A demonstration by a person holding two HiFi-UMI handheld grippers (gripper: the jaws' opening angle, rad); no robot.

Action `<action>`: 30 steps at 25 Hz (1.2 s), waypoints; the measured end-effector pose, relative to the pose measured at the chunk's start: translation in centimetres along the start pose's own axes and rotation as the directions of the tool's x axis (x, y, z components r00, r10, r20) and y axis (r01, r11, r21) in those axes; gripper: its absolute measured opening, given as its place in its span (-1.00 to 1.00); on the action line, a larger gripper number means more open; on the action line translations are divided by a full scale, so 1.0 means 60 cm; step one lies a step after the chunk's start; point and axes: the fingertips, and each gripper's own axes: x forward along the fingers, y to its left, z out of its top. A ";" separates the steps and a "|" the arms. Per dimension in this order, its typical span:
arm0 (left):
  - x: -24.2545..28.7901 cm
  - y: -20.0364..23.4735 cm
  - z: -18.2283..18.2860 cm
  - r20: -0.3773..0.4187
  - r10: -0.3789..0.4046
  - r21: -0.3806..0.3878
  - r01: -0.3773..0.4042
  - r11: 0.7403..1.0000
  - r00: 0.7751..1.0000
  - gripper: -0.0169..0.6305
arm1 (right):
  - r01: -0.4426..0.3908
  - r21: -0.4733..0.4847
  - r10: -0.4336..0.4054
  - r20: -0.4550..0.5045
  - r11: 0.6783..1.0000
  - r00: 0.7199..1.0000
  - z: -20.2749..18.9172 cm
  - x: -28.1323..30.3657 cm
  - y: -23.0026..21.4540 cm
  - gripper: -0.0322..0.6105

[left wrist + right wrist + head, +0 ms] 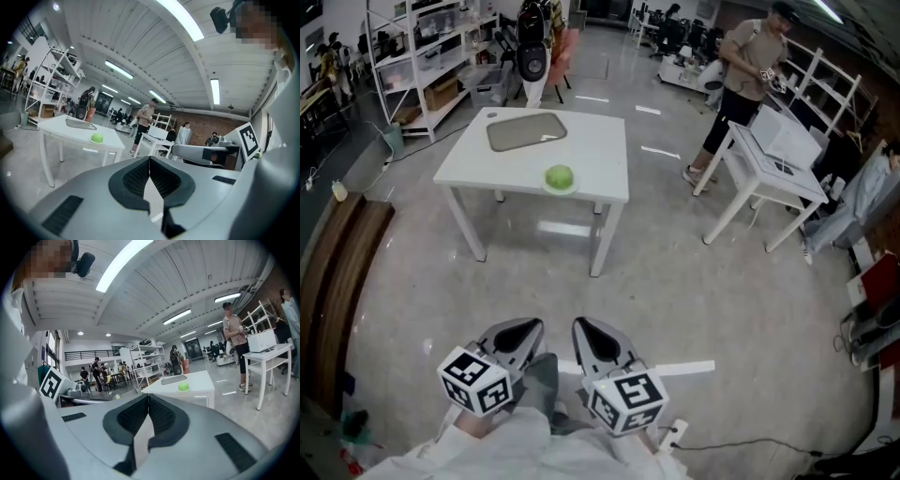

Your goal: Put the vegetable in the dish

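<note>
A round green vegetable (560, 177) lies near the front edge of a white table (600, 150), well ahead of me. A shallow grey dish (526, 130) rests on the far part of that table, apart from the vegetable. Low in the head view, far from the table, my left gripper (534, 324) and right gripper (579, 324) are side by side, both shut and empty. The left gripper view shows its jaws (149, 159) closed, with the vegetable (97, 138) and dish (80, 123) small in the distance. In the right gripper view the closed gripper (148, 397) points toward the vegetable (183, 386) and dish (174, 379).
A person (748, 75) stands at the right by a second white table (769, 169) carrying a white box. Metal shelves (422, 56) line the back left. A wooden bench (337, 272) runs along the left. A white strip (675, 368) lies on the floor near my grippers.
</note>
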 end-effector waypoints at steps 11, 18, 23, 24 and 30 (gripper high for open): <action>0.122 0.163 0.113 0.021 -0.037 0.021 0.036 0.999 0.999 -0.92 | 0.035 -0.025 -0.035 0.012 0.999 0.999 0.070 0.202 -0.081 -0.86; 0.198 0.293 0.198 0.018 -0.068 0.043 0.067 0.997 0.998 -0.92 | 0.078 -0.034 -0.077 0.042 0.996 0.996 0.135 0.355 -0.129 -0.86; 0.242 0.368 0.231 0.003 -0.084 0.049 0.084 0.995 0.996 -0.92 | 0.091 -0.038 -0.089 0.052 0.995 0.995 0.152 0.441 -0.154 -0.86; 0.249 0.381 0.236 0.000 -0.088 0.047 0.088 0.995 0.996 -0.92 | 0.095 -0.038 -0.093 0.053 0.995 0.994 0.155 0.455 -0.158 -0.86; 0.283 0.428 0.247 -0.019 -0.110 0.028 0.110 0.994 0.994 -0.92 | 0.129 -0.030 -0.128 0.033 0.991 0.991 0.159 0.506 -0.183 -0.86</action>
